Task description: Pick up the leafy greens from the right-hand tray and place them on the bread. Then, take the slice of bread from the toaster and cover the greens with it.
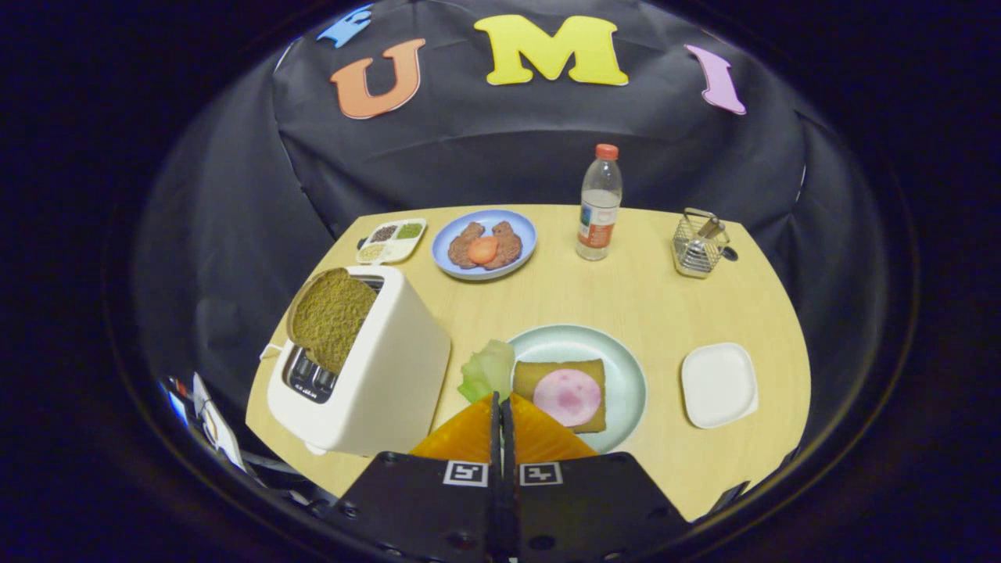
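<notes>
Seen from the gripper view: gripper (500, 400) low over the near edge of the wooden table (626, 289), fingers (469, 430) pressed together with only a thin dark line between them. Leafy greens (489, 369) right at the fingertips, a pale green clump; looks pinched between the tips, but cannot tell for sure whether clamped or only touched. Greens partly over the left rim of the pale green plate (622, 367), just beside the toaster (367, 375).

On that plate, a slice of bread (536, 375) lying flat, with a round pink slice of ham (567, 397) on top. Bread just ahead and a little right of the fingertips, touching or almost touching the greens.

Left of the fingers, the white toaster standing upright, with a brown slice of toast (332, 317) sticking up out of the slot, tilted a bit.

Right of the plate, a small white square tray (718, 385), well apart from the greens.

Beyond, at the far side of the table: a blue plate (485, 270) with two brown patties and a tomato slice (482, 249) on them; a small divided dish (391, 240) with grains to its left; a plastic bottle (599, 205) with a red cap, upright; a wire basket (698, 244) with metal utensils further right.
</notes>
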`<state>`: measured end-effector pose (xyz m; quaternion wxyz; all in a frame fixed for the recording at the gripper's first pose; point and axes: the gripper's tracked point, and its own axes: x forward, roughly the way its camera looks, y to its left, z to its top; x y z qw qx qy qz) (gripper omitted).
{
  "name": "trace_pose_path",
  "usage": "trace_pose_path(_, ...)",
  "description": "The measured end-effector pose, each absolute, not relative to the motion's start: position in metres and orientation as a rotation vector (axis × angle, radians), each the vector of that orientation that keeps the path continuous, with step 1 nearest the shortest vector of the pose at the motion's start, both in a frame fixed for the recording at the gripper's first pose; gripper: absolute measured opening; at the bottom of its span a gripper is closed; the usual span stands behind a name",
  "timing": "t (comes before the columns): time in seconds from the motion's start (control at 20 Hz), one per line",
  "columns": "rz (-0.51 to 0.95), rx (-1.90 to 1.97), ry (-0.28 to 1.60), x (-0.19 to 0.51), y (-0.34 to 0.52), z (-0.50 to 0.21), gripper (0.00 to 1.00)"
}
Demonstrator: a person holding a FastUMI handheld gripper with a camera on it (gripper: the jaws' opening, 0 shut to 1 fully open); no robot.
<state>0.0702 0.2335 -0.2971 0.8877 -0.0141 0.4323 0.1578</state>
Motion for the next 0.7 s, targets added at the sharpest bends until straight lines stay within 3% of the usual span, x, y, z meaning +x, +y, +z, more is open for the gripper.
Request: trace_pose_path(0.7, 0.198, -0.148, 0.989, 0.148, 0.191, -0.363, 0.0)
